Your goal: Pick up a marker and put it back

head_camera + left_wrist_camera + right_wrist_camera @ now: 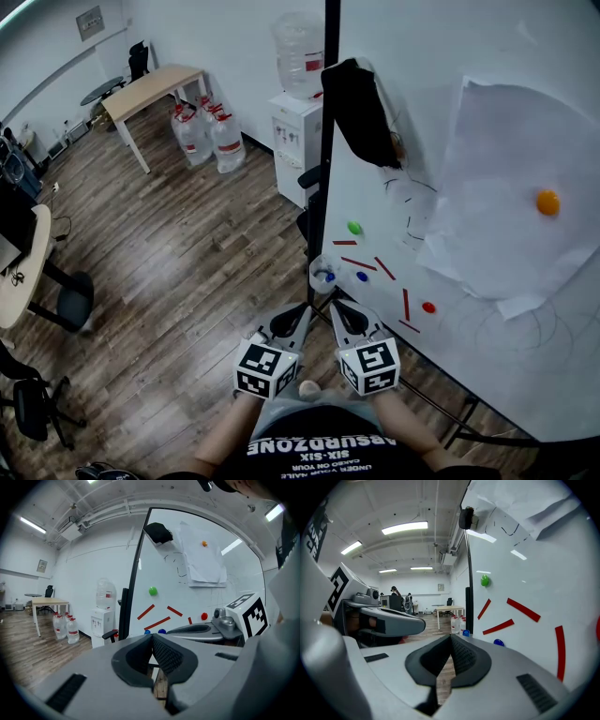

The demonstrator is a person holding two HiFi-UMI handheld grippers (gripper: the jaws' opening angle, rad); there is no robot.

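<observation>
A small clear holder [323, 275] with blue-capped markers hangs at the whiteboard's [487, 347] lower left edge, just ahead of both grippers. Its blue tops show in the left gripper view as blue caps [147, 632] above the jaws. My left gripper [304, 308] and right gripper [335, 308] sit side by side, close to my body, pointing at the holder. Both are shut with nothing between the pads, as seen at the left gripper [151, 636] and the right gripper [451, 637]. Neither touches the holder or the board.
The board carries red strips [359, 263], green [354, 227], blue [362, 277] and red [428, 307] magnets, a paper sheet [497, 187] under an orange magnet [547, 202], and a black cloth [361, 112]. A water dispenser [298, 141], bottles [211, 136], a table [150, 89] and chairs stand on the wood floor.
</observation>
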